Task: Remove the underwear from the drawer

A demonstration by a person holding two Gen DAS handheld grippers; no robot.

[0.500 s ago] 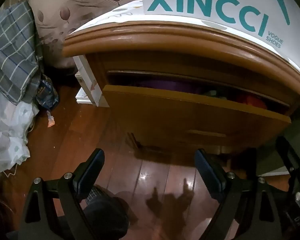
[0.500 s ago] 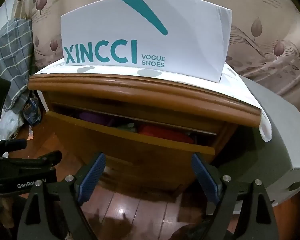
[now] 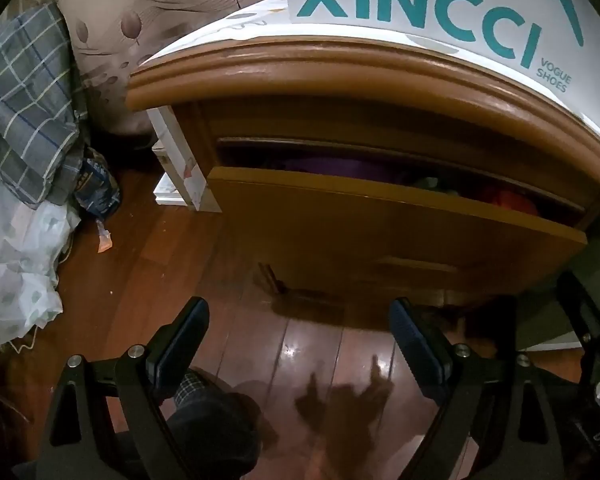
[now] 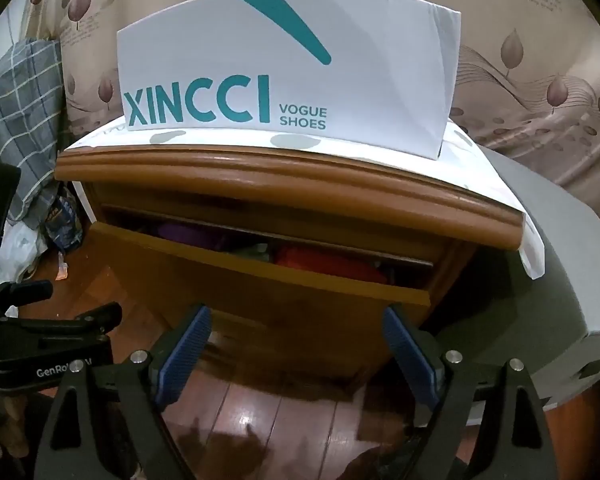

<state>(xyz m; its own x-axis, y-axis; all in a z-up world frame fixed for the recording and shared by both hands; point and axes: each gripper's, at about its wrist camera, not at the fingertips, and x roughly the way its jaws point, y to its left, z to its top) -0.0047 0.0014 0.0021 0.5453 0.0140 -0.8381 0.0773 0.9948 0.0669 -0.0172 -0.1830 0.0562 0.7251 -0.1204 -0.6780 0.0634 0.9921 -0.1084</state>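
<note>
The left gripper [image 3: 296, 344] and right gripper [image 4: 296, 344] are both hanging with jaws spread wide and nothing between them, over the wooden floor [image 3: 300, 344]. Beyond them the drawer [image 4: 260, 280] is standing partly pulled out, with purple [image 4: 192, 236] and red underwear [image 4: 324, 264] lying inside, well apart from both grippers.

Both wrist cameras look steeply down past their fingers, close to the floor [image 3: 300, 344]; beyond the fingers both share the open drawer [image 3: 380, 224] [image 4: 260, 280] and shoe box [image 4: 288, 72].
</note>
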